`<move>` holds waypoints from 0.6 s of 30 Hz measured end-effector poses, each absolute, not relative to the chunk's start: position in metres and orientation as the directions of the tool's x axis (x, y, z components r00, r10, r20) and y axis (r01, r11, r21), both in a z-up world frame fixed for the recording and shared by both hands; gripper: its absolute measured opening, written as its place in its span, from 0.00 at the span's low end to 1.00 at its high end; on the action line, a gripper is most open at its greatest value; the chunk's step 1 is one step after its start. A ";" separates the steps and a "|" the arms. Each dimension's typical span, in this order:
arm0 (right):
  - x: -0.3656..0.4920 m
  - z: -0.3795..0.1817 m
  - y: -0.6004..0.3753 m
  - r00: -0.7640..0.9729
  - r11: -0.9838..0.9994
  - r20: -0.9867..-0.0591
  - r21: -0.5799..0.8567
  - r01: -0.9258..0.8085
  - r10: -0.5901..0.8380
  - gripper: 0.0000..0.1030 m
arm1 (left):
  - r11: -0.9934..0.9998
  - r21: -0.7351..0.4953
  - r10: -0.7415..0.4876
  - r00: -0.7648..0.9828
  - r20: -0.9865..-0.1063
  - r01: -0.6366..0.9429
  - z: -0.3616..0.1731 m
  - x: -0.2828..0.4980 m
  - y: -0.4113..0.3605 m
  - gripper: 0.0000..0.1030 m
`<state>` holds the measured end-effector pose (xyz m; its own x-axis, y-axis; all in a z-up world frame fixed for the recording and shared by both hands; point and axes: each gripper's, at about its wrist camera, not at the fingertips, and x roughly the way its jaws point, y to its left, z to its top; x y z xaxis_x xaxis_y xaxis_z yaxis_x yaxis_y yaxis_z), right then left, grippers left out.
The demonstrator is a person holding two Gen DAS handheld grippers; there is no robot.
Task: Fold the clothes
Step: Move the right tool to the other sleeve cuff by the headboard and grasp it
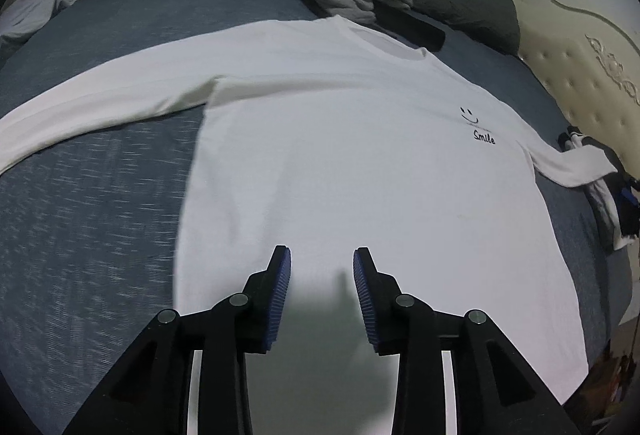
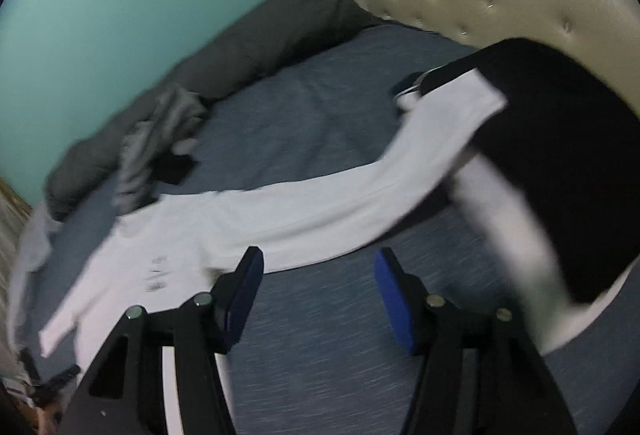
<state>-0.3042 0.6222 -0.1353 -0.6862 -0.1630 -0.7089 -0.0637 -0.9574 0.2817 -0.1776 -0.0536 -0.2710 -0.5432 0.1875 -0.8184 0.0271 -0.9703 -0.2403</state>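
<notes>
Left tongs (image 1: 322, 255): apart, empty, over shirt's hem, bottom centre.
Right tongs (image 2: 318, 255): apart, empty, just below the sleeve (image 2: 320, 203).
Shirt (image 1: 360, 163): white, flat on bed (image 1: 100, 195).
Writing: "Smile" (image 1: 484, 137), right of frame.

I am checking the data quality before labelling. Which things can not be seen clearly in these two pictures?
- White shirt hem: left wrist view, hidden behind the left gripper.
- Shirt print: right wrist view, unreadable from motion blur.
- Black and white garment: right wrist view, blurred, cut by the edge.
- Left sleeve cuff: left wrist view, cut off.

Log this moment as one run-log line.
left gripper open over white shirt | right gripper open near sleeve | shirt flat, unfolded
</notes>
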 end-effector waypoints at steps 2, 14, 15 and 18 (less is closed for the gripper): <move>-0.315 -0.130 0.643 -0.689 -0.964 -0.715 0.249 -0.091 -0.120 0.57 | -0.972 -0.235 0.187 -0.548 -0.815 0.019 -0.273 -0.181 -0.048 0.37; -0.368 -0.105 0.722 -0.723 -0.947 -0.691 0.219 -0.235 0.020 0.57 | -0.960 -0.277 0.203 -0.589 -0.782 0.037 -0.290 -0.189 -0.027 0.61; -0.372 -0.107 0.725 -0.719 -0.943 -0.694 0.225 -0.245 0.021 0.57 | -0.960 -0.277 0.205 -0.586 -0.784 0.036 -0.292 -0.189 -0.025 0.62; -0.382 -0.112 0.733 -0.707 -0.932 -0.707 0.241 -0.271 0.023 0.57 | -0.966 -0.258 0.198 -0.584 -0.787 0.020 -0.293 -0.186 -0.020 0.62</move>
